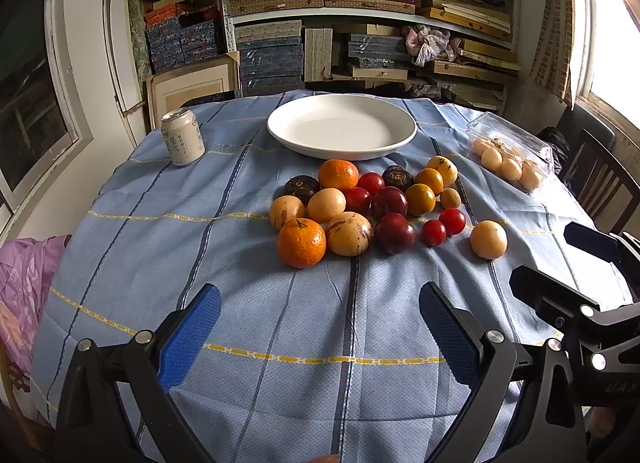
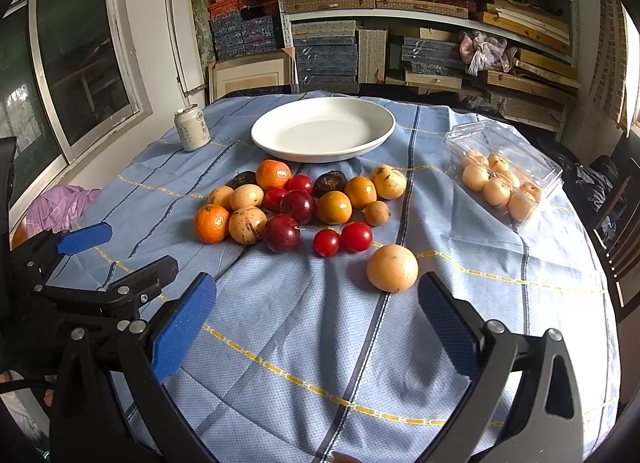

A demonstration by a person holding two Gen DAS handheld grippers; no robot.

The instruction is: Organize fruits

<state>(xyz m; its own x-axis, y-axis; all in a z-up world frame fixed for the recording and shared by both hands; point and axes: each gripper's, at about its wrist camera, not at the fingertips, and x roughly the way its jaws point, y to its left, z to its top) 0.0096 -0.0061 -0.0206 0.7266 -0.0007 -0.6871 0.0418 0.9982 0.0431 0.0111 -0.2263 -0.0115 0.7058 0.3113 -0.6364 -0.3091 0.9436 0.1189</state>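
Note:
A pile of mixed fruit lies mid-table on the blue cloth: an orange at its near left, dark red plums, small red tomatoes and yellow-brown fruits. One pale round fruit sits apart at the right. Behind the pile stands an empty white plate. My left gripper is open, hovering short of the pile. Also open, my right gripper has its right finger just near of the pale fruit. Nothing is held.
A white drink can stands at the far left of the table. A clear plastic box of pale fruits lies at the right. Shelves of stacked boxes fill the back wall. A dark chair stands at the right.

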